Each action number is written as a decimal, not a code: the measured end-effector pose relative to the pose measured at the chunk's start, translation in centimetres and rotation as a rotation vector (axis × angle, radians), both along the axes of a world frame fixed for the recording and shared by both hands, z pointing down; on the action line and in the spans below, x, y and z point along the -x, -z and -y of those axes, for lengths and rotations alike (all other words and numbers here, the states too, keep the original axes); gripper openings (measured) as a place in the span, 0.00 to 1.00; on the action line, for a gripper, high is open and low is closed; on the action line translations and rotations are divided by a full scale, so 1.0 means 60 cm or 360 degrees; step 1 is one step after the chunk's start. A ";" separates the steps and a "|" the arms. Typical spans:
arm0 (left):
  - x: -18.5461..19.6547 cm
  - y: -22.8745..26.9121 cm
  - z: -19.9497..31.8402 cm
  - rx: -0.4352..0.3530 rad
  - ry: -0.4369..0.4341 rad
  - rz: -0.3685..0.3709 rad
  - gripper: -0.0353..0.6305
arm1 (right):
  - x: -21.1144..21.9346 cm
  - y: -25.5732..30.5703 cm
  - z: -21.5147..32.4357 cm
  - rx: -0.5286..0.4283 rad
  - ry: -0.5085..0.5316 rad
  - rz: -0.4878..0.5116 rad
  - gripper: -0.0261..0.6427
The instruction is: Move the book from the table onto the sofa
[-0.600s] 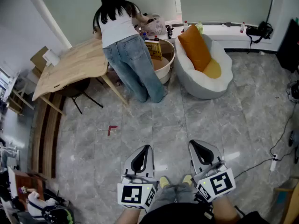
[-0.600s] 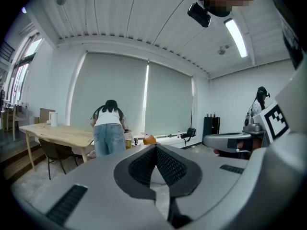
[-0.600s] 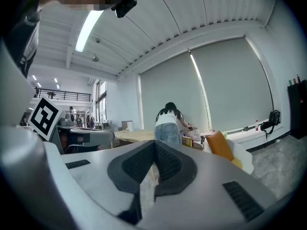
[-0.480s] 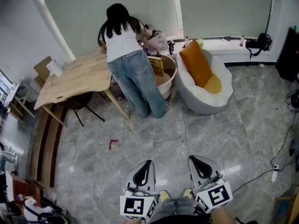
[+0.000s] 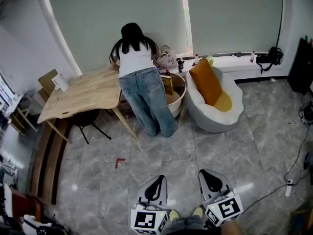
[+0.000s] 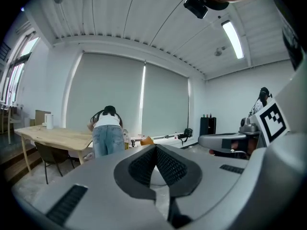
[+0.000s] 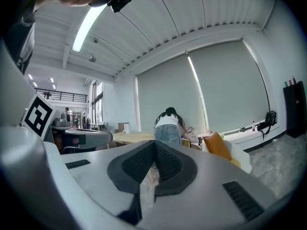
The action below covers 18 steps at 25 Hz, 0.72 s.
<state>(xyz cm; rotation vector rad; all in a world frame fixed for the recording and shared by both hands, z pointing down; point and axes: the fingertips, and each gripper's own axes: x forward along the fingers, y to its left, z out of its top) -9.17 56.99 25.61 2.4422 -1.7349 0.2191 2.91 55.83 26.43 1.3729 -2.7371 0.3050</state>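
Left gripper [image 5: 157, 181] and right gripper [image 5: 211, 174] fingers pressed together, empty, over grey tiled floor [image 5: 205, 146], wooden table [image 5: 83, 94] beyond.

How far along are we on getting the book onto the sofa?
Done: nothing; the sofa holds only orange cushions. In hand: nothing; the left hand-held gripper and right hand-held gripper are shut and empty, well short of the table. Left: reach the table, where a person stands, find the book (not discernible from here), grip it, carry it to the sofa.
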 end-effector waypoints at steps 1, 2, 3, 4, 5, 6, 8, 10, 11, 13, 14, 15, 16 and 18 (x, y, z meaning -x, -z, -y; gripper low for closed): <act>0.001 0.001 0.000 -0.0004 -0.0006 0.0002 0.06 | 0.000 0.003 0.000 0.0005 -0.0005 0.0017 0.05; 0.002 0.001 -0.001 -0.0005 -0.0012 0.0000 0.06 | 0.000 0.005 0.000 0.0008 -0.0013 0.0029 0.05; 0.004 0.002 -0.001 -0.0004 -0.0015 -0.0005 0.06 | 0.001 0.007 0.000 0.0004 -0.0023 0.0032 0.05; 0.007 0.003 0.001 -0.0007 -0.0015 -0.0011 0.06 | 0.002 0.009 0.002 -0.0008 -0.0033 0.0025 0.05; 0.009 0.006 0.004 -0.0016 -0.0014 -0.0014 0.06 | 0.004 0.012 0.005 -0.0025 -0.0042 0.0010 0.05; 0.010 0.008 0.006 -0.0025 -0.0012 -0.0011 0.06 | 0.005 0.015 0.007 -0.0038 -0.0050 -0.0006 0.05; 0.012 0.009 0.005 -0.0022 -0.0011 0.0007 0.06 | 0.006 0.016 0.004 -0.0044 -0.0065 -0.0028 0.05; 0.016 0.004 -0.001 0.0002 -0.0016 0.0006 0.06 | 0.010 0.014 -0.004 -0.0037 -0.0078 -0.0038 0.05; 0.020 0.004 -0.002 0.0007 -0.0017 -0.0004 0.06 | 0.014 0.014 -0.005 -0.0039 -0.0083 -0.0047 0.05; 0.027 0.008 -0.001 0.0000 -0.0019 -0.0021 0.06 | 0.022 0.019 -0.005 -0.0049 -0.0088 -0.0067 0.05; 0.032 0.010 0.000 -0.0003 -0.0024 -0.0026 0.06 | 0.027 0.022 -0.005 -0.0053 -0.0090 -0.0071 0.05; 0.036 0.011 0.001 -0.0004 -0.0034 -0.0032 0.06 | 0.031 0.024 -0.006 -0.0055 -0.0093 -0.0071 0.05; 0.040 0.012 0.001 -0.0002 -0.0044 -0.0041 0.06 | 0.035 0.026 -0.006 -0.0056 -0.0098 -0.0069 0.05; 0.048 0.010 0.000 0.0003 -0.0056 -0.0053 0.06 | 0.040 0.028 -0.008 -0.0055 -0.0113 -0.0074 0.05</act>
